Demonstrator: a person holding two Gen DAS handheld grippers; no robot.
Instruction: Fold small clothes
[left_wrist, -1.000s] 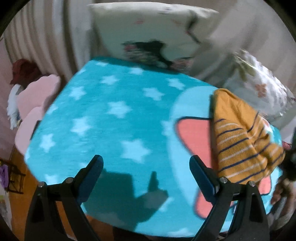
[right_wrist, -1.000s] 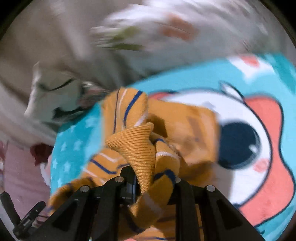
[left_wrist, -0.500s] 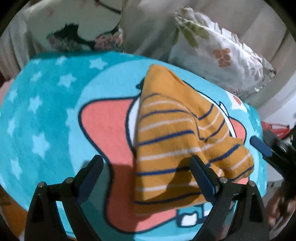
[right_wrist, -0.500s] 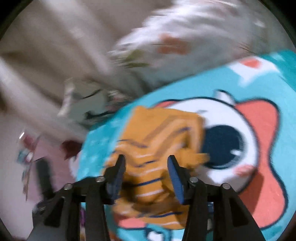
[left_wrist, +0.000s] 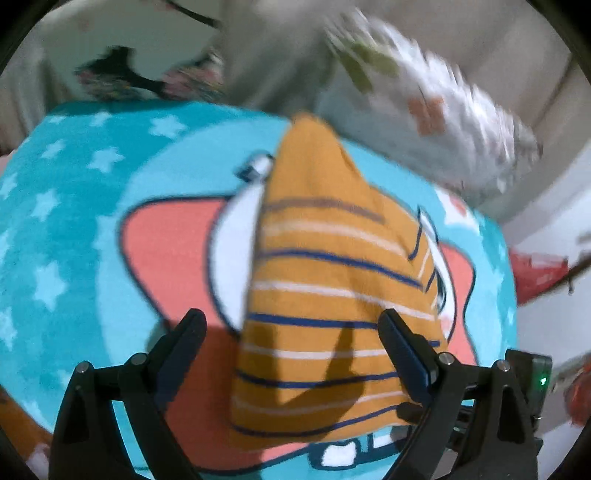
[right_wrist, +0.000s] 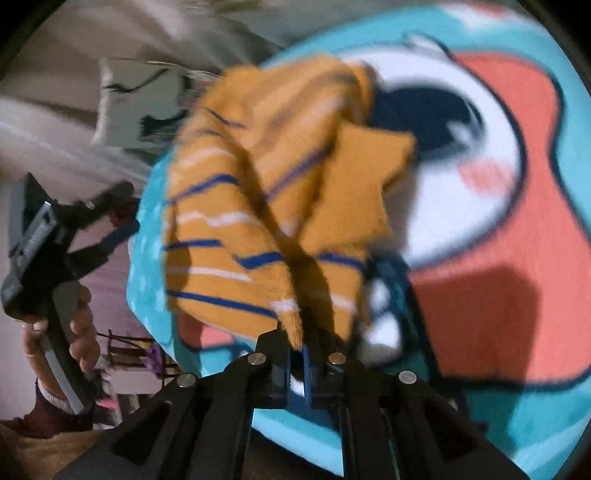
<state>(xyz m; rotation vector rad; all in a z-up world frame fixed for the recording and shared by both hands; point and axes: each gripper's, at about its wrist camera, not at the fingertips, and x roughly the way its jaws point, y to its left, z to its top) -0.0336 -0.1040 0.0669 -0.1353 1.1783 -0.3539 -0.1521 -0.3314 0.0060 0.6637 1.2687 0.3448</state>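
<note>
A small orange garment (left_wrist: 325, 295) with navy and white stripes lies partly folded on a turquoise cartoon blanket (left_wrist: 74, 229). My left gripper (left_wrist: 291, 332) is open and empty, hovering over the garment's near end with its right finger above the cloth. In the right wrist view the garment (right_wrist: 236, 206) is bunched and blurred, and my right gripper (right_wrist: 301, 341) is shut on its near edge. The left gripper (right_wrist: 110, 221), held in a hand, shows at the left edge of that view.
Floral pillows (left_wrist: 436, 122) and a white cushion (right_wrist: 140, 103) lie at the blanket's far side against a wall. The blanket's edge (right_wrist: 295, 424) drops off just in front of my right gripper. A red object (left_wrist: 535, 273) sits beyond the right edge.
My right gripper was shut on the garment, opened half a second ago, and is now shut on its near edge. My left gripper swung right and closer over the garment, staying open.
</note>
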